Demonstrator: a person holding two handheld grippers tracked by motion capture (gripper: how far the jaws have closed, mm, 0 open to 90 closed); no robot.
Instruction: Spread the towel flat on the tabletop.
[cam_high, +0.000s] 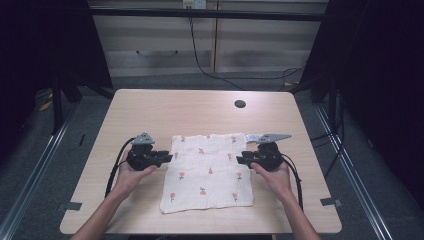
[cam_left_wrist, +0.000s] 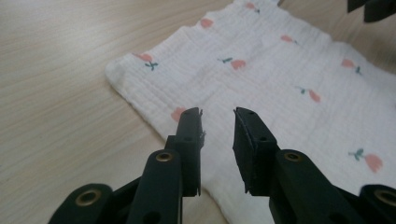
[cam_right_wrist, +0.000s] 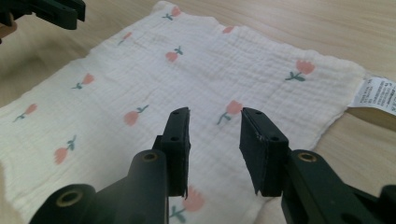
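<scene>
A white cloth (cam_high: 207, 172) printed with small pink flowers lies flat on the wooden table (cam_high: 150, 110). My left gripper (cam_high: 167, 158) hovers at the cloth's left edge, pointing right; in the left gripper view its jaws (cam_left_wrist: 218, 116) stand apart over the cloth (cam_left_wrist: 280, 79) with nothing between them. My right gripper (cam_high: 240, 160) sits at the cloth's right edge, pointing left. In the right gripper view its jaws (cam_right_wrist: 215, 116) are parted above the cloth (cam_right_wrist: 154, 84), gripping nothing. A white care label (cam_right_wrist: 379, 95) sticks out at the cloth's far right corner.
A dark round hole (cam_high: 240, 104) sits in the table near the far edge. A cabinet (cam_high: 210, 40) and cables (cam_high: 205, 65) lie beyond the table. The other gripper's jaws show at the top left of the right gripper view (cam_right_wrist: 51, 11).
</scene>
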